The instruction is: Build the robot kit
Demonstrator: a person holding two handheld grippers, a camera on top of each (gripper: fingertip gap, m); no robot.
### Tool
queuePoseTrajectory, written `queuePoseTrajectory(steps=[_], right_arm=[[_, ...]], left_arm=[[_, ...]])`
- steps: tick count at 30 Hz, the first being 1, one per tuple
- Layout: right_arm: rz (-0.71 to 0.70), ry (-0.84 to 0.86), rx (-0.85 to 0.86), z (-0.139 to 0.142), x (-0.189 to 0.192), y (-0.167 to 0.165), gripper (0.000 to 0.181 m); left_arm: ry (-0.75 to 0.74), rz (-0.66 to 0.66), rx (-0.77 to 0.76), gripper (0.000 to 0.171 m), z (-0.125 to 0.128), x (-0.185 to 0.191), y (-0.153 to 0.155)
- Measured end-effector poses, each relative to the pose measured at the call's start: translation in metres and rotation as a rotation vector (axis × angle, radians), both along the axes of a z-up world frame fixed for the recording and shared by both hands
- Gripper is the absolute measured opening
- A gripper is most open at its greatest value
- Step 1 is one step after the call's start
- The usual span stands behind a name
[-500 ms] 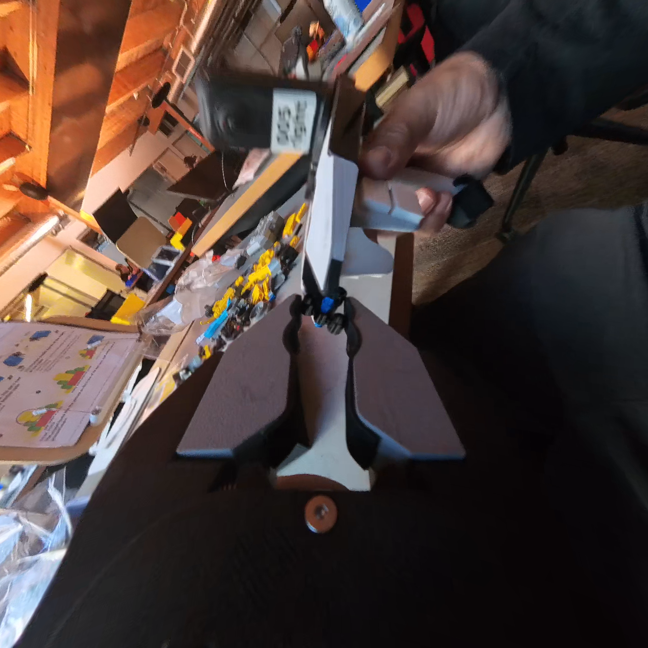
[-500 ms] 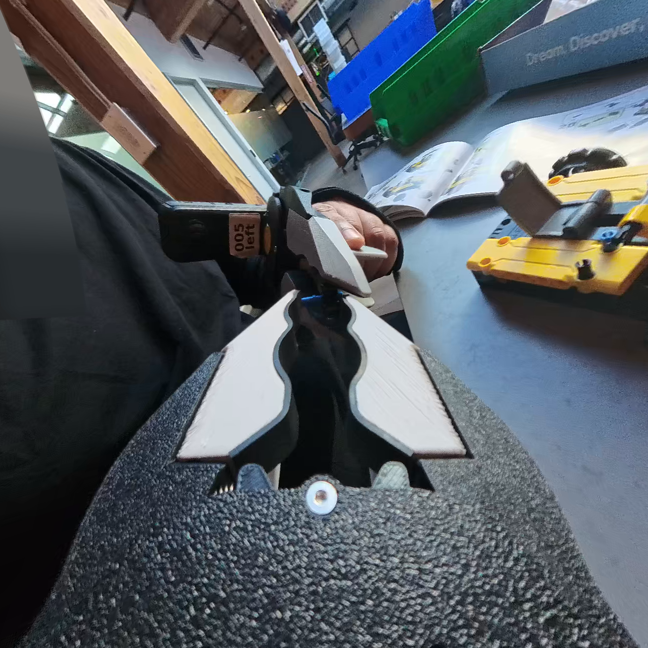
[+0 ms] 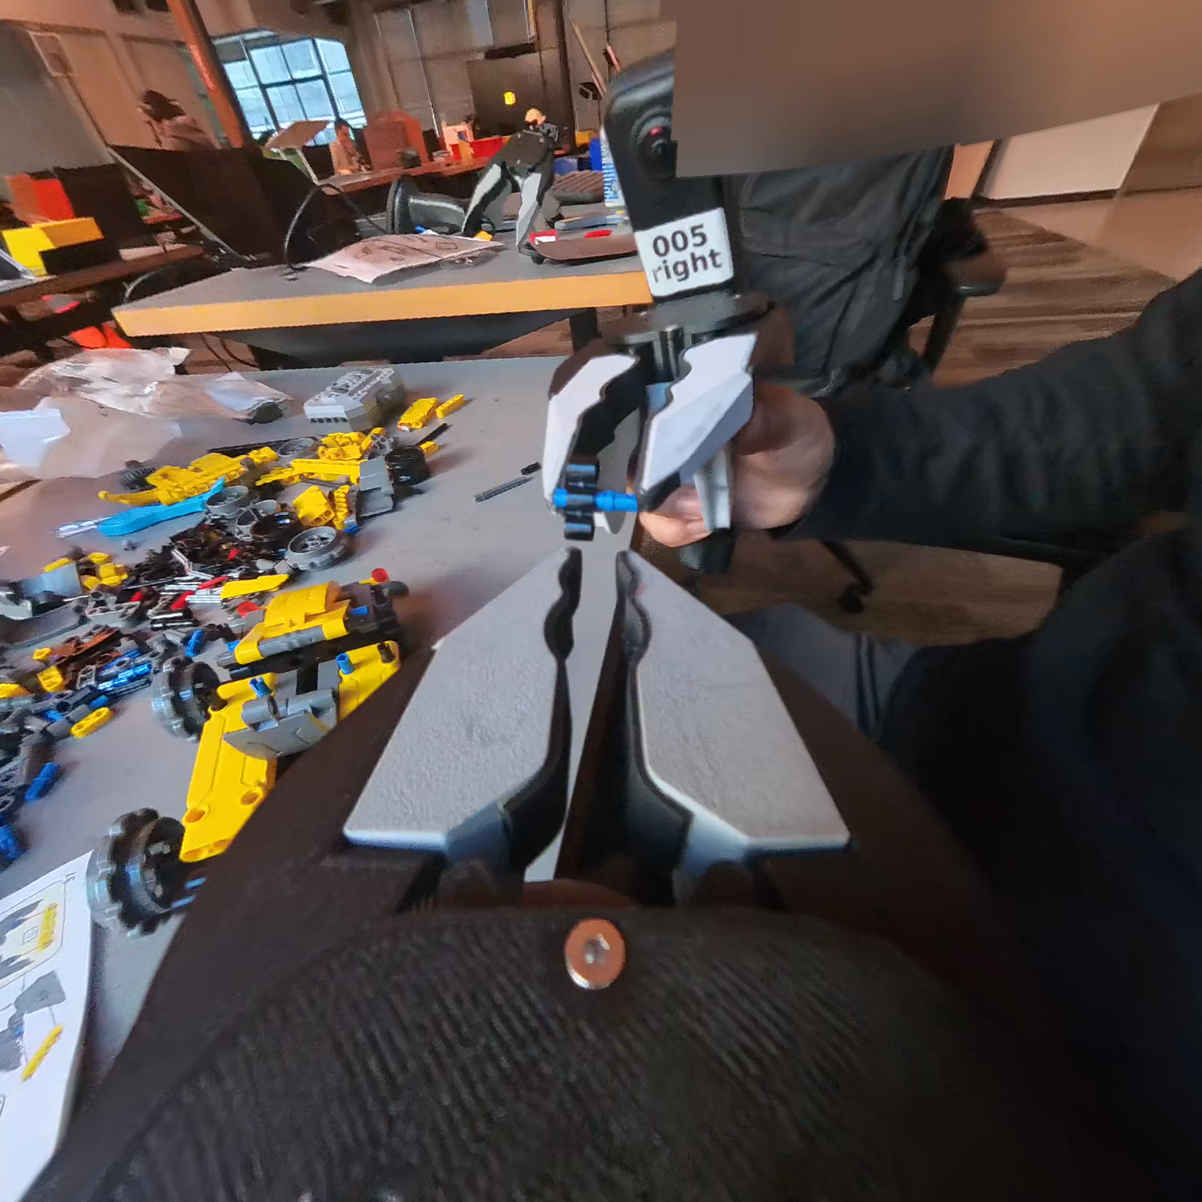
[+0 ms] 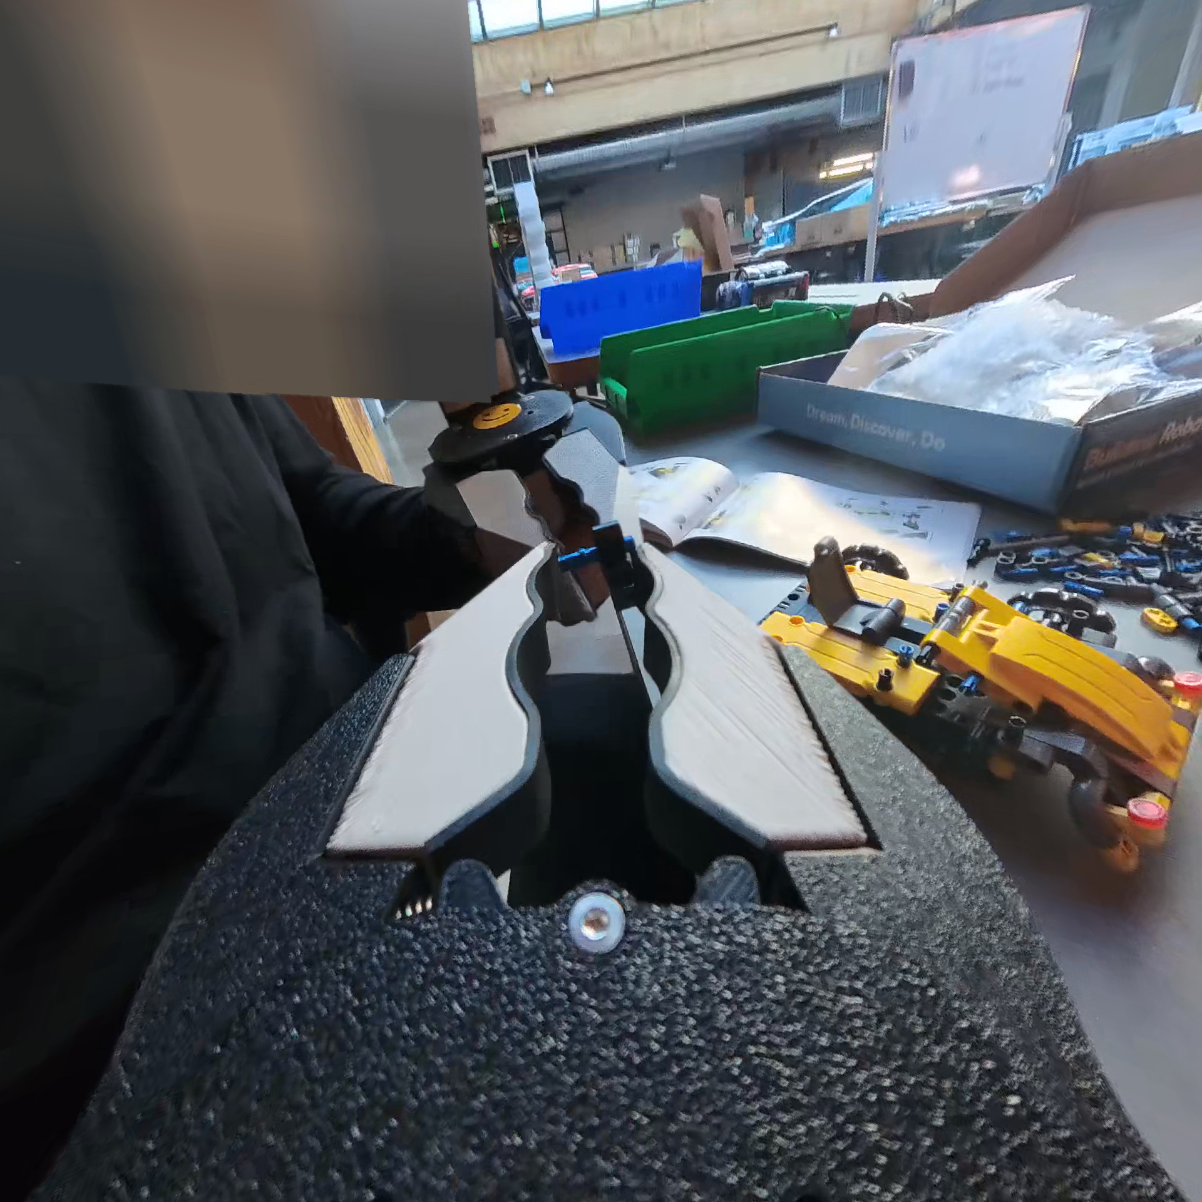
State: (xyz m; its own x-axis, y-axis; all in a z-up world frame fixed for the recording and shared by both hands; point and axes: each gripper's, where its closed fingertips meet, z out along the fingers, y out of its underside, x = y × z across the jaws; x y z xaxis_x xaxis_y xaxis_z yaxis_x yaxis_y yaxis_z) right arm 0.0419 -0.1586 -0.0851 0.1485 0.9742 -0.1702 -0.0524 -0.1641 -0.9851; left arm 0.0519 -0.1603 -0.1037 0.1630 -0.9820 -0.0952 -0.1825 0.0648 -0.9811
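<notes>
My right gripper (image 4: pixel 595 556) is shut on a small black beam with a blue pin through it (image 4: pixel 614 559). In the left wrist view it (image 3: pixel 601 507) hangs in the air just beyond the table's near edge, and the beam with the blue pin (image 3: pixel 579 494) sticks out at its tips. My left gripper (image 3: pixel 595 562) sits just below and in front of that piece without touching it. Its jaws stand a narrow gap apart and hold nothing. A partly built yellow and grey model (image 3: pixel 306 644) lies on the grey table (image 3: pixel 468 540); it also shows in the right wrist view (image 4: pixel 1015 676).
Several loose yellow, black and blue pieces (image 3: pixel 260 494) are spread over the table's left. An open instruction booklet (image 4: pixel 813 514), a grey box with plastic bags (image 4: pixel 910 442) and green bins (image 4: pixel 702 364) lie beyond. A person's hand (image 3: pixel 780 455) holds the right gripper's handle. Both grippers' tips are close together, under 4 cm apart.
The two grippers met tip to tip at the black and blue piece. Now my left gripper has drawn back with narrower jaws, and the piece stays in the right gripper. Both views have swung level.
</notes>
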Motion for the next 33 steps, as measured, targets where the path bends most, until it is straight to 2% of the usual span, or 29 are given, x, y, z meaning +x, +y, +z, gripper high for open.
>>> queuePoseTrajectory(steps=[3,9,13,15,17,24,27,29,33], right_arm=[[0.007,-0.024,0.018,-0.006,-0.001,-0.002,0.023],[0.038,-0.048,0.038,-0.011,-0.007,-0.007,0.023],[0.033,-0.067,0.036,-0.015,-0.007,-0.005,0.023],[0.013,-0.126,0.051,-0.019,-0.005,-0.002,0.026],[-0.022,-0.213,0.107,-0.023,-0.002,0.0,0.038],[-0.09,-0.591,0.445,-0.037,0.002,-0.008,0.031],[-0.096,-0.708,0.542,-0.045,0.002,-0.011,0.022],[-0.097,-0.744,0.542,-0.049,0.002,-0.012,0.022],[-0.106,-0.703,0.509,-0.045,0.002,-0.013,0.022]], left_arm=[[0.016,0.002,-0.01,0.012,-0.002,-0.001,0.001],[0.034,-0.012,0.005,0.005,-0.004,-0.002,0.0],[0.111,0.015,0.065,0.005,-0.01,-0.002,0.003],[0.15,0.002,0.075,0.005,-0.014,-0.001,0.0],[0.196,0.001,0.116,0.005,-0.019,0.001,-0.001],[0.356,-0.015,0.18,0.003,-0.035,0.002,-0.002],[0.408,-0.022,0.195,0.003,-0.041,0.001,-0.003],[0.412,-0.017,0.204,0.003,-0.041,0.002,-0.003],[0.352,-0.04,0.197,0.003,-0.033,0.002,-0.005]])
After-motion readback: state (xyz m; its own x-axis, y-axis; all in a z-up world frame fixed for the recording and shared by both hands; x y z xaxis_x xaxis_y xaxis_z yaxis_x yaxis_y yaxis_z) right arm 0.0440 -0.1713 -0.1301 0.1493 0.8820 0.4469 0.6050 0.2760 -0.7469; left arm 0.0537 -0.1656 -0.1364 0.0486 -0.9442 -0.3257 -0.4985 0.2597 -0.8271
